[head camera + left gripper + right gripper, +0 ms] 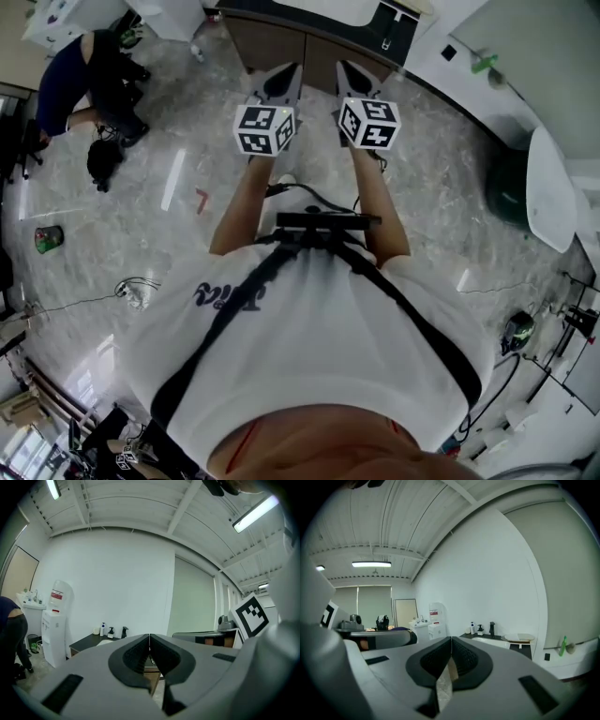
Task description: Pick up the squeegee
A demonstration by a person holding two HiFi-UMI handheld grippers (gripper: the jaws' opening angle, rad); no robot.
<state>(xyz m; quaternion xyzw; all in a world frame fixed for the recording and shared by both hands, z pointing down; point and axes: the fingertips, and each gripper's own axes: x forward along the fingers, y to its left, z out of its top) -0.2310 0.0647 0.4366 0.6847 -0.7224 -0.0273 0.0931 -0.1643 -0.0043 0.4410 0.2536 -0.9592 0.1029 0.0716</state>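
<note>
Left gripper (149, 638): jaws were fully together, nothing between them. Right gripper (451, 640): same, closed tip to tip, empty. Both were held side by side out front over the marble floor (441, 206), touching nothing. Couldn't make out the squeegee in any view.

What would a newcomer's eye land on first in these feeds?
The two marker cubes stand out, riding the left gripper and right gripper, held side by side over the marble floor, both shut and empty. Ahead, a dark counter with bottles sits by a white water dispenser; I can't make out a squeegee.
</note>
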